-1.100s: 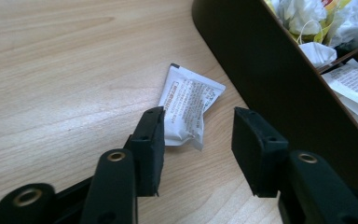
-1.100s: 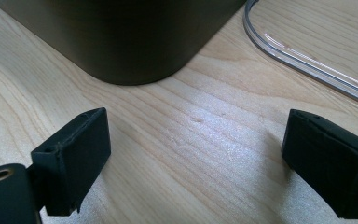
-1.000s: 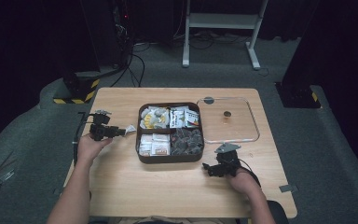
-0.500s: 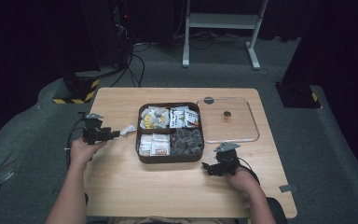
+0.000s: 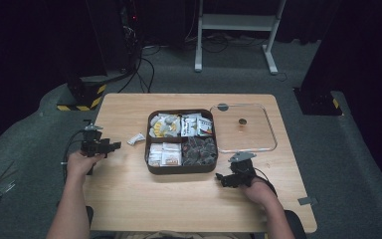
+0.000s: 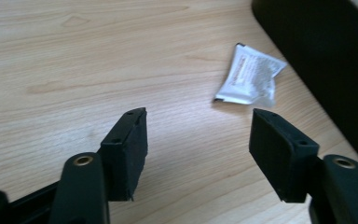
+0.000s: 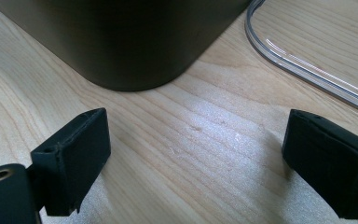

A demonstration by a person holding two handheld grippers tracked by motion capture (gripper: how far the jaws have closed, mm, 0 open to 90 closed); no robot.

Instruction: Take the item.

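A: How far along is the work judged to be?

B: One small white sachet (image 5: 136,139) is seen lying flat on the table (image 5: 129,199), just left of the dark four-compartment tray (image 5: 151,167) and apart from its wall. So at least one packet is out of the tray.

A: Is it held?

B: No. The left gripper (image 5: 113,145) is kept left of the sachet with its jaws apart; they have just been opening, and nothing is found between them. In the left gripper view the sachet (image 6: 251,74) is seen beyond the pads (image 6: 130,140), untouched.

A: And the other tool?

B: The right gripper (image 5: 220,178) is rested near the tray's near right corner, jaws wide apart and empty.

A: What is left?

B: All four compartments are still filled, and the clear lid (image 5: 243,149) lies right of the tray, so most of the job is judged to remain.
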